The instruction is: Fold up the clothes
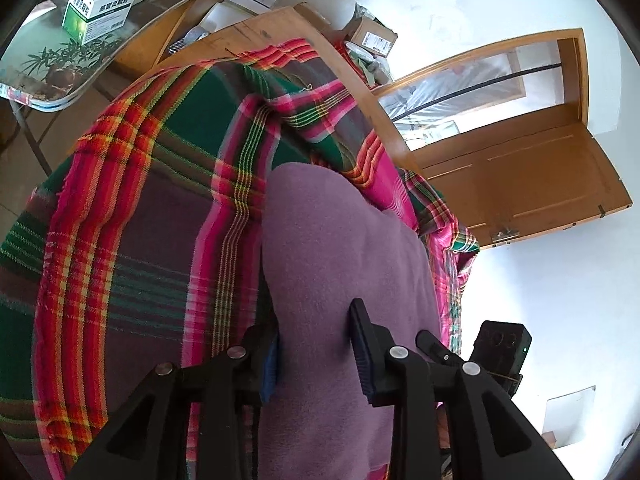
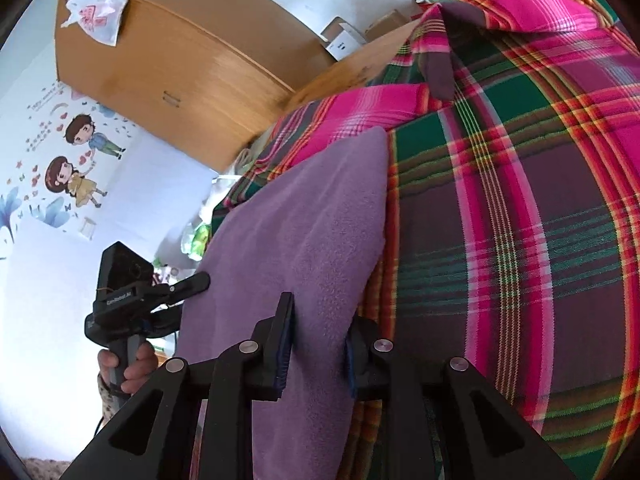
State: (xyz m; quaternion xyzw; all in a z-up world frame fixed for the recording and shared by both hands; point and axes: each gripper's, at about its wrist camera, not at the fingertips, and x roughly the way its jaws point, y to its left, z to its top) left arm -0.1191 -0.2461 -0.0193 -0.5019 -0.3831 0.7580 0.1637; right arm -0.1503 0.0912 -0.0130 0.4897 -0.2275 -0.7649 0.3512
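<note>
A purple fleece cloth [image 1: 340, 240] hangs lifted above a bed covered by a red, pink and green plaid blanket [image 1: 140, 220]. My left gripper [image 1: 316, 356] is shut on the near edge of the cloth, which fills the gap between its fingers. The right gripper's camera body [image 1: 502, 350] shows just to the right. In the right wrist view the purple cloth [image 2: 312, 220] slopes over the plaid blanket [image 2: 520, 200], and my right gripper [image 2: 320, 350] is shut on it. A hand [image 2: 132, 368] holds the left gripper [image 2: 196, 280] at the cloth's left edge.
A wooden bed frame [image 1: 260, 28] runs behind the blanket. Beyond it stand a table with a green-and-white box [image 1: 100, 4] and a wooden door [image 1: 520, 184]. A wardrobe [image 2: 180, 60] with a plastic bag [image 2: 96, 16] and cardboard boxes [image 2: 344, 40] sit at the back.
</note>
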